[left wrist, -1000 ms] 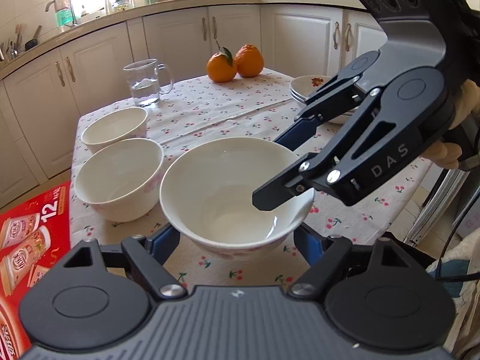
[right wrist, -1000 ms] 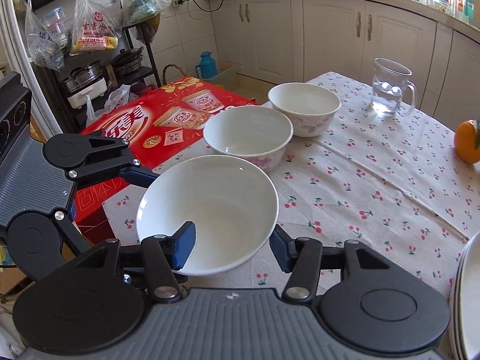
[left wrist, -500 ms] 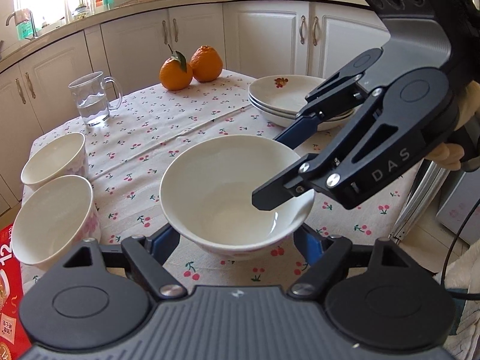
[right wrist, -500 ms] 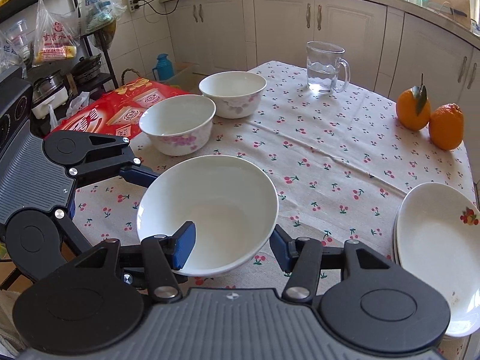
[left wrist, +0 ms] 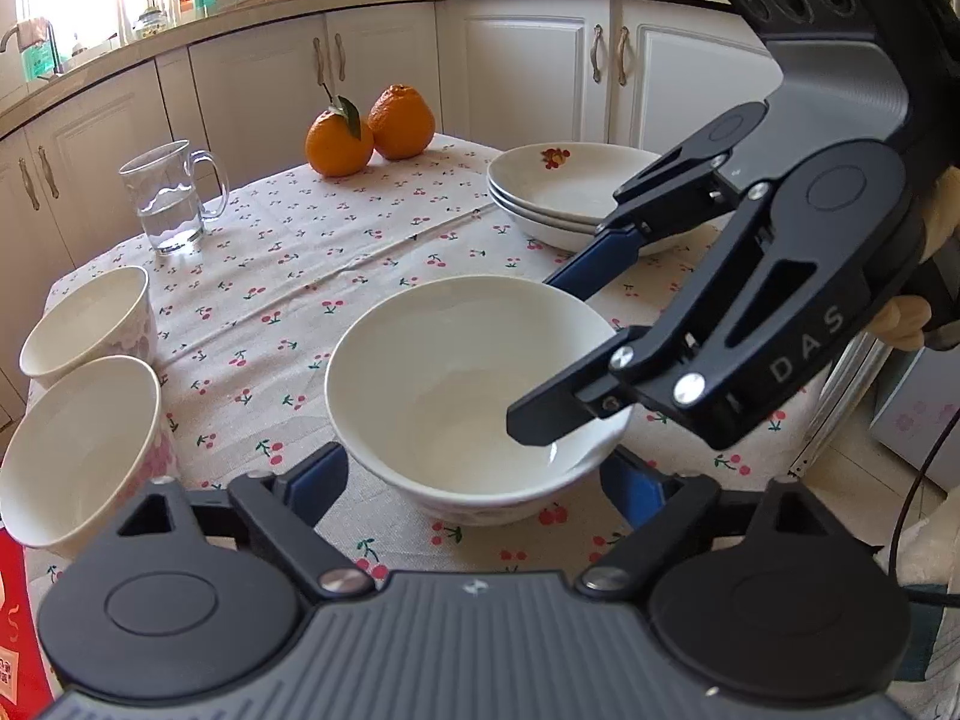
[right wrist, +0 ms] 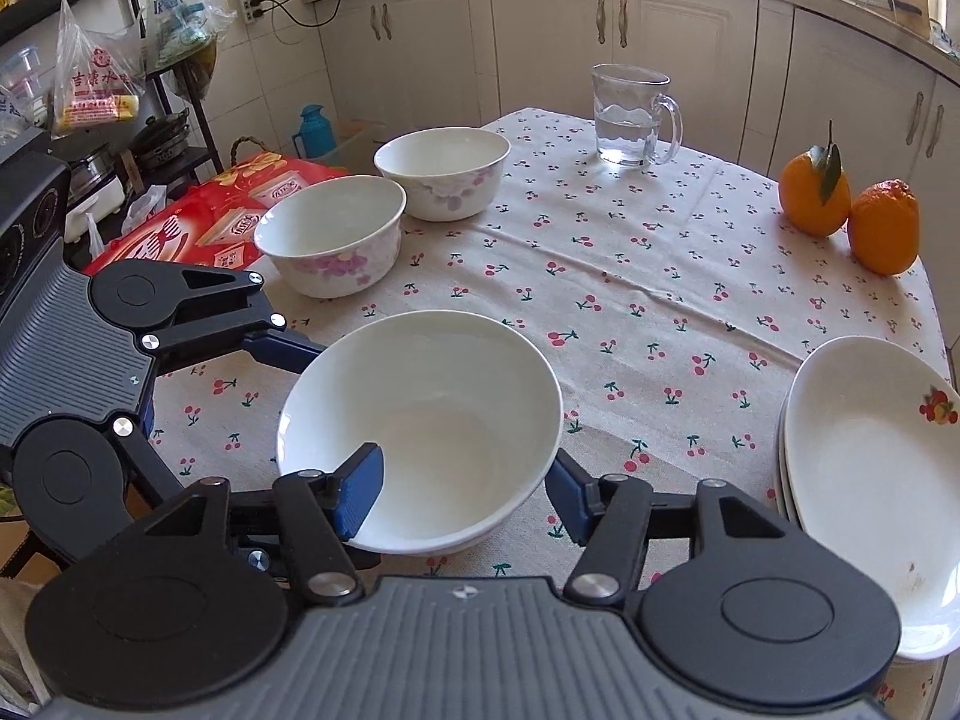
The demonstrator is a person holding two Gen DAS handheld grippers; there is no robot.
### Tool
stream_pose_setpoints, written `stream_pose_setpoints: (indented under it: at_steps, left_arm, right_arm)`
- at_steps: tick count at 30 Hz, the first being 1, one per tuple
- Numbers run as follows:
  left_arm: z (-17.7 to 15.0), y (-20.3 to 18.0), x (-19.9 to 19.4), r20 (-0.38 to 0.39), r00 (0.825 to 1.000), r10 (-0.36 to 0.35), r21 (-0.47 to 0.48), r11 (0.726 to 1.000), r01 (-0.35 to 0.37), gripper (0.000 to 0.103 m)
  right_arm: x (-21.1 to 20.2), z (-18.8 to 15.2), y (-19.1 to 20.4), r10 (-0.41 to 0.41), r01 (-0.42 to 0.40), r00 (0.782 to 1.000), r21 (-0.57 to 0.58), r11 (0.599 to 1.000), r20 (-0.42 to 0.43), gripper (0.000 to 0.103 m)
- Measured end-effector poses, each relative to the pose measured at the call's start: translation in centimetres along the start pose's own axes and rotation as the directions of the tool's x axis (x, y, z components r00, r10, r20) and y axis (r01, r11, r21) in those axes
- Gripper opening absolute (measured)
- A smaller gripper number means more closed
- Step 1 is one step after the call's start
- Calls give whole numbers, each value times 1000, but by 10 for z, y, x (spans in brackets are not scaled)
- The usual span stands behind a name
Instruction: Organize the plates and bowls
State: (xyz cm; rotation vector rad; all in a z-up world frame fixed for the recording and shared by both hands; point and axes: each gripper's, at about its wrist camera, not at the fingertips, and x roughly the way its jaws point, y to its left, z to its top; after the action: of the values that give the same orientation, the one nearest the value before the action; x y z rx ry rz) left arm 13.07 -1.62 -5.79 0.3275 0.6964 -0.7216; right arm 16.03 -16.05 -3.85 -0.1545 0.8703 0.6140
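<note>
Both sets of jaws are on the same wide white bowl (right wrist: 420, 426): the right gripper (right wrist: 462, 495) has one blue pad inside the rim and the other against the outer wall, so it looks clamped on that wall, while the left gripper (left wrist: 474, 477) stands wide, its fingers set either side of the bowl's lower body; whether they press it I cannot tell. The bowl sits over the near edge of the table (right wrist: 660, 300), seemingly lifted a little, though I can't be sure it is clear of the cloth. It looks like glazed ceramic, stiff, fairly heavy, slick and liable to chip, so a pinch on the rim alone could slip; support low on both sides seems wiser. The right gripper reaches in level from the bowl's side, the left from the near edge, crossing it at roughly a right angle. Two smaller flowered bowls (right wrist: 336, 234) stand toward the far left corner, and the stacked plates (right wrist: 864, 480) sit at the right edge.
</note>
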Motion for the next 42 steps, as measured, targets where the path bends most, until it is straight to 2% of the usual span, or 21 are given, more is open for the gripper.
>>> stream_pose_setpoints:
  at_steps: [1, 3, 4, 12, 19, 29, 42]
  left_arm:
    - [0, 0, -1, 2, 1000, -5, -1, 1000, 5, 96]
    - [0, 0, -1, -2, 1000, -13, -4, 1000, 13, 97]
    - [-1, 0, -1, -4, 1000, -14, -5, 1000, 14, 97]
    - [-10, 0, -17, 3, 1000, 7, -28, 1000, -7, 97]
    - [-16, 10, -43, 26, 996, 85, -78, 993, -83, 97]
    - [-34, 40, -65, 26, 981, 190, -131, 974, -185, 97]
    - [-47, 88, -65, 23, 969, 246, -198, 951, -236, 97]
  right_arm:
    - [0, 0, 0, 4, -4, 1000, 2, 1000, 5, 82]
    - [-3, 0, 2, 0, 0, 1000, -1, 1000, 28, 96]
    - [-4, 0, 2, 2, -2, 999, -4, 1000, 38, 99]
    - [-10, 0, 6, -1, 2, 999, -16, 1000, 50, 101]
    - [-17, 2, 15, -17, 20, 997, -44, 999, 69, 103]
    - [-13, 16, 37, -80, 87, 995, -122, 989, 64, 103]
    - [17, 53, 58, -54, 58, 998, -198, 979, 26, 103]
